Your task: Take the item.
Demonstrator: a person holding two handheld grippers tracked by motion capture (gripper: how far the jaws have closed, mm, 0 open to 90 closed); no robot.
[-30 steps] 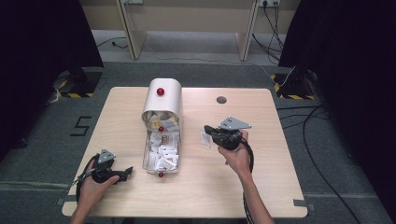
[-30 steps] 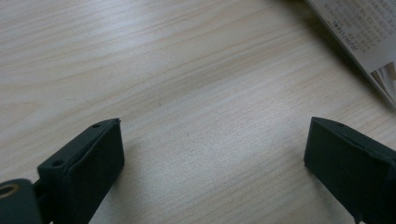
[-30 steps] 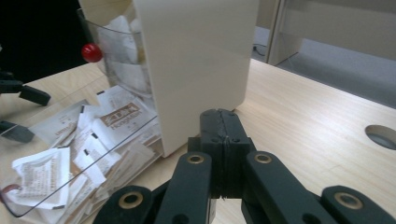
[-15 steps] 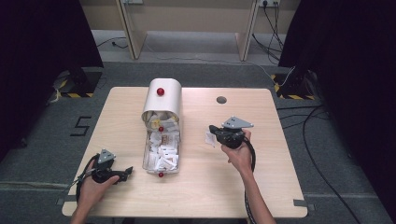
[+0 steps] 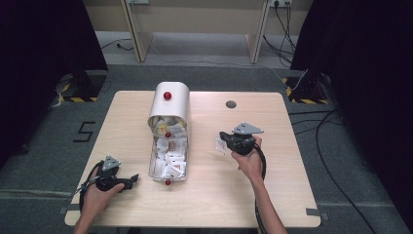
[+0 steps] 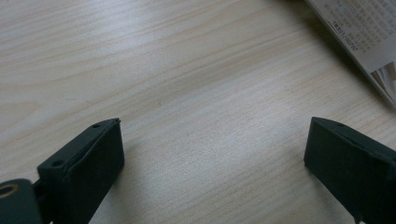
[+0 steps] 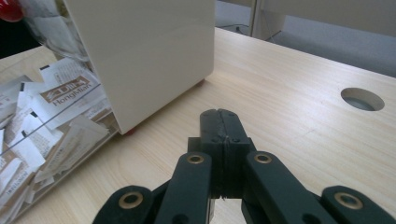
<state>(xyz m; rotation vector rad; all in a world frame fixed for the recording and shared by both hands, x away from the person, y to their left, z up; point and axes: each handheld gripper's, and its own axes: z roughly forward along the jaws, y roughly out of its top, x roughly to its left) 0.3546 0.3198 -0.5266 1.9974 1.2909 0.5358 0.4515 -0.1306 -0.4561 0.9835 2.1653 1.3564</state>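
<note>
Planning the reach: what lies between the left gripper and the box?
Bare table, as the high view shows.

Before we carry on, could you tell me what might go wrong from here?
The white packet at the shut right gripper seems held by an edge and could slip onto the table. The clear tray is heaped with packets, so adding one may spill others.

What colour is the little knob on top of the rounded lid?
Red; the knob on the white lid shows best in the high view.
</note>
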